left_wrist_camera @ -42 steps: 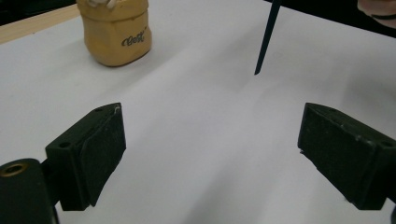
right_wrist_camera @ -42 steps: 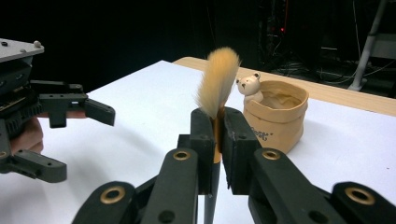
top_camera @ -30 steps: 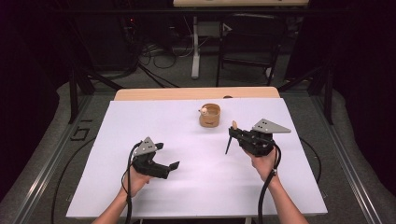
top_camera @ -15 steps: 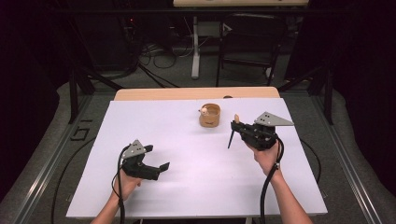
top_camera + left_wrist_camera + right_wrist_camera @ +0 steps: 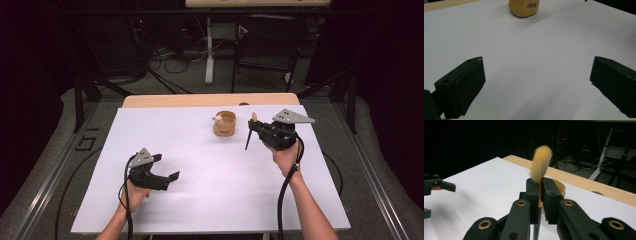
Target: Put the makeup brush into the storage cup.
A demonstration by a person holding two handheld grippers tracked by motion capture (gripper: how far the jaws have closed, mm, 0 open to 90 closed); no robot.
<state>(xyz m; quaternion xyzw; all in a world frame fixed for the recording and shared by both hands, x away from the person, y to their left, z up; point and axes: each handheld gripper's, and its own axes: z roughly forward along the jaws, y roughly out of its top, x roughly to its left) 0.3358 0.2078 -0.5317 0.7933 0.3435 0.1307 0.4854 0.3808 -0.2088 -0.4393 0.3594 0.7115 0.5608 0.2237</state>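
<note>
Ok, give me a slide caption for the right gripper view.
Right gripper clamps a brush, bristles up, before a tan cup on the white table.

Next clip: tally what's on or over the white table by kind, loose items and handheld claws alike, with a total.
Tan round wooden cup with something small and pale at its rim: 1
Brush with orange bristles and dark handle, clamped in the right claw: 1
Black handheld claws: 2, the left claw standing open over the white table
Total: 4
</note>
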